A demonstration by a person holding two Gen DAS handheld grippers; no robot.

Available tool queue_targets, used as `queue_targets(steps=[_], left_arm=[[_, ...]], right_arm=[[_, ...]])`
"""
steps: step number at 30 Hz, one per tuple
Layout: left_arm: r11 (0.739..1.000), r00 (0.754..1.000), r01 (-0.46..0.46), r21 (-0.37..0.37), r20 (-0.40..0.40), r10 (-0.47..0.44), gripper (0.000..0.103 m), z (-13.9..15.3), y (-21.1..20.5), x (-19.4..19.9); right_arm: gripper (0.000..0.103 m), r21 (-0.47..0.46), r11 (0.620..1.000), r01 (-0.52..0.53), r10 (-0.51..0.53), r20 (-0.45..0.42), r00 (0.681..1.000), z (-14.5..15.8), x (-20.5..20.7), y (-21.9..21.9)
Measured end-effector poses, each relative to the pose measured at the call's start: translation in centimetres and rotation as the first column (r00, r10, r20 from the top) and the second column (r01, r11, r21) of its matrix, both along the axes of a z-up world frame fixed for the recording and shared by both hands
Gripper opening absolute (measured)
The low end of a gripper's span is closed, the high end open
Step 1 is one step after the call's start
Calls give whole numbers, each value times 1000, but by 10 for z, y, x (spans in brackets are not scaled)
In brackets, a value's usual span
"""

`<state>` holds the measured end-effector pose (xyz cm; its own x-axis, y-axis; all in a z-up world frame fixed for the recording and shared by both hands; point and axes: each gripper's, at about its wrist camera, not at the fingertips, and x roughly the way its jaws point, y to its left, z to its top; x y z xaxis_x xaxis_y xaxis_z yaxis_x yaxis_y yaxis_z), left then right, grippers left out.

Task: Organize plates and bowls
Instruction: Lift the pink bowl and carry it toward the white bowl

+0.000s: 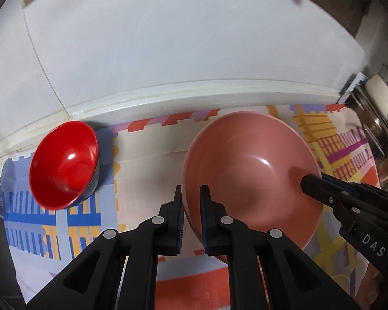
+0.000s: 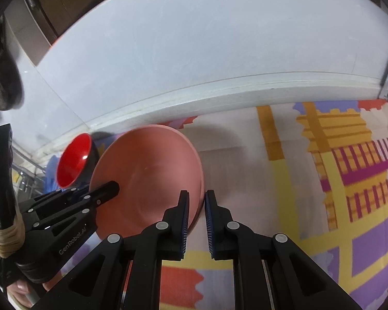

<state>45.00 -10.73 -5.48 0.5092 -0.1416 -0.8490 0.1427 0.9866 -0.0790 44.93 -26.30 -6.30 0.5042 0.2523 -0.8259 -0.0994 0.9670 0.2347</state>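
A big pink bowl (image 1: 251, 165) hangs tilted over the patterned cloth (image 1: 147, 149), gripped from both sides. My left gripper (image 1: 191, 193) is shut on its near-left rim, one finger inside and one outside. In the right wrist view my right gripper (image 2: 197, 196) is shut on the right rim of the pink bowl (image 2: 147, 173), where a doubled edge shows. The right gripper (image 1: 307, 180) reaches in from the right in the left wrist view. The left gripper (image 2: 113, 187) shows at the left in the right wrist view. A small red bowl (image 1: 64, 165) with a black outside rests tilted at the left, also the red bowl (image 2: 72, 164).
A white ledge (image 1: 194, 90) and wall run behind the cloth. Metal pots and a rack (image 1: 382, 98) stand at the far right. The cloth (image 2: 284, 168) spreads wide to the right of the pink bowl. A hand (image 2: 20, 289) holds the left gripper's handle.
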Motion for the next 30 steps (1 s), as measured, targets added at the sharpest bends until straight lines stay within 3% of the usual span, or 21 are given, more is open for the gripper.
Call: queue_targets(steps=[7,15,30], left_arm=[[1000,999,20,-15,33,-19,13,15,-19,-35],[997,999,40,-64,8,-40,14,18,-35,-75],[993,994,104,-54,28,-103,15,27,-63,-138]], right_arm=[[14,-9,1000,18,-18,41,999,23,-36,-12],[14,-38,998,53,-49,96,994,46,-84,-30],[14,-48,996,80,-75,96,993,53,-156,-55]])
